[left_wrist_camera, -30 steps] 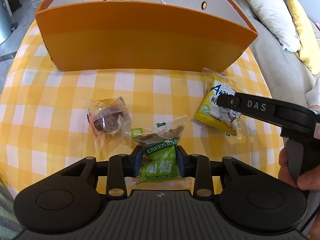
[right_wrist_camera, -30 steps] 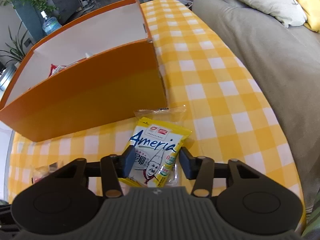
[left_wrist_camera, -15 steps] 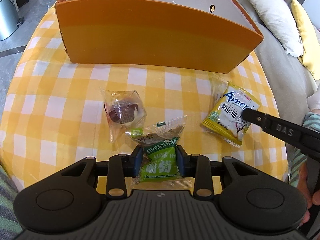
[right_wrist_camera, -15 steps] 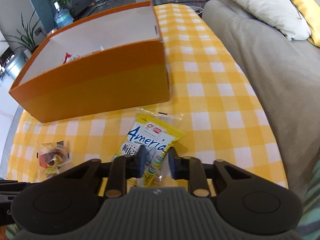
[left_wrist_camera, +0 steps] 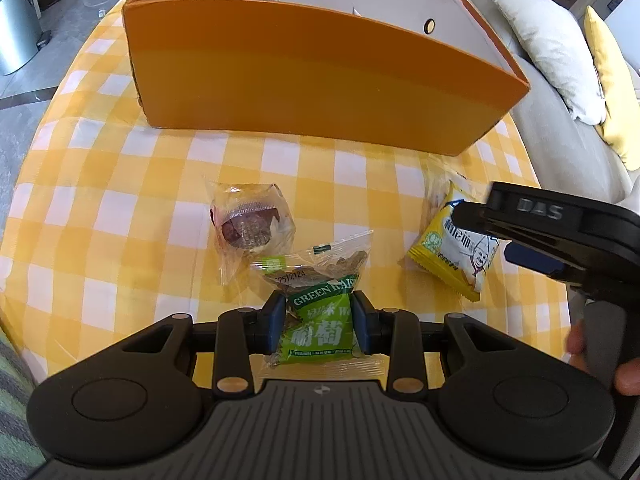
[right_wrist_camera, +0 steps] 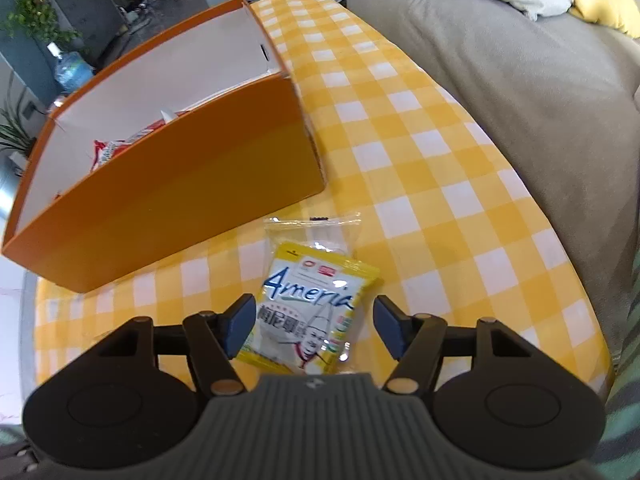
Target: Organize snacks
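My left gripper [left_wrist_camera: 319,322] is shut on a green raisin packet [left_wrist_camera: 320,320] near the table's front edge. A clear-wrapped brown cake [left_wrist_camera: 248,228] lies just ahead to the left. A yellow biscuit packet [right_wrist_camera: 312,312] lies on the checked cloth between the open fingers of my right gripper [right_wrist_camera: 314,328]; it also shows in the left wrist view [left_wrist_camera: 456,248] under the right gripper [left_wrist_camera: 560,236]. An orange box [left_wrist_camera: 320,80] with a white inside stands behind, also in the right wrist view [right_wrist_camera: 168,196], with a red packet [right_wrist_camera: 120,148] in it.
The table has a yellow and white checked cloth [left_wrist_camera: 120,200]. A grey sofa [right_wrist_camera: 520,80] with white and yellow cushions runs along the right side. A metal bin [left_wrist_camera: 16,36] stands on the floor at far left.
My right gripper had closed on the yellow packet half a second ago and has now opened wide around it. The left gripper stays shut on the green packet and has shifted slightly left.
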A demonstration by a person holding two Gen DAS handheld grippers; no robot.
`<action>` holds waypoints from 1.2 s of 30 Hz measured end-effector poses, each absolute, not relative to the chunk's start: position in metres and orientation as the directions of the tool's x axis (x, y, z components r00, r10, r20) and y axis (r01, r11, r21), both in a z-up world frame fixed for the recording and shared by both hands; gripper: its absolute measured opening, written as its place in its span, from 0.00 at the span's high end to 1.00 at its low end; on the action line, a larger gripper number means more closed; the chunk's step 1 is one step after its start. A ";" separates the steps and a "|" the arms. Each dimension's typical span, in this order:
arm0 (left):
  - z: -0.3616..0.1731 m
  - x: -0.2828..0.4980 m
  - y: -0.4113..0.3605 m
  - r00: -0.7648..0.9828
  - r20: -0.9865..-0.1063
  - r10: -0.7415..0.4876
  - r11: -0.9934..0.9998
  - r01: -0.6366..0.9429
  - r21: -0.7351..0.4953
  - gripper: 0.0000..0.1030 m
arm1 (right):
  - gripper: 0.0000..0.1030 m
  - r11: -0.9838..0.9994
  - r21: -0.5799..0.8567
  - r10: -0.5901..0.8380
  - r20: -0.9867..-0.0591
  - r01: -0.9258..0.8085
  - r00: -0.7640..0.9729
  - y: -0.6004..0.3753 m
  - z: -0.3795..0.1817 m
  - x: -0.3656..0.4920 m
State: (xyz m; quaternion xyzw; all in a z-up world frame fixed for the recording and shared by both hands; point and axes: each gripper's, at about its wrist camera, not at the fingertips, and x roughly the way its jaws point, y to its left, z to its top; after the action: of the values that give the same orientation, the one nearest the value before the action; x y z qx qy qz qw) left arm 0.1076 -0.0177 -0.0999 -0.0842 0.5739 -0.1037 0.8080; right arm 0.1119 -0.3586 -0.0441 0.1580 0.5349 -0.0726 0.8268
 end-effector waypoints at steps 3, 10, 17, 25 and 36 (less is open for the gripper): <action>-0.100 0.108 -0.016 0.322 -0.909 -0.265 0.964 0.067 -0.258 0.62 | 0.36 0.941 0.147 0.007 -0.910 0.305 0.415 -0.345 -0.046 0.115; -0.104 0.110 -0.015 0.311 -0.910 -0.274 0.961 0.060 -0.269 0.62 | 0.46 0.958 0.085 -0.038 -0.910 0.274 0.413 -0.335 -0.055 0.116; -0.104 0.110 -0.014 0.311 -0.909 -0.278 0.960 0.064 -0.272 0.62 | 0.60 0.964 0.106 -0.010 -0.903 0.245 0.429 -0.339 -0.052 0.116; -0.099 0.106 -0.017 0.323 -0.904 -0.280 0.960 0.076 -0.271 0.62 | 1.00 0.973 0.130 0.036 -0.901 0.190 0.431 -0.339 -0.045 0.110; -0.098 0.097 -0.011 0.313 -0.903 -0.296 0.955 0.060 -0.292 0.65 | 1.00 0.941 0.317 0.244 -0.881 0.122 0.405 -0.355 -0.036 0.083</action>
State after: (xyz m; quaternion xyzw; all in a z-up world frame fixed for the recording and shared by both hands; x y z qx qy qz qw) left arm 0.0968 -0.0112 -0.0975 -0.1025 0.5757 -0.1106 0.8036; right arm 0.0833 -0.3547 -0.0365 0.1681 0.5442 0.0374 0.8211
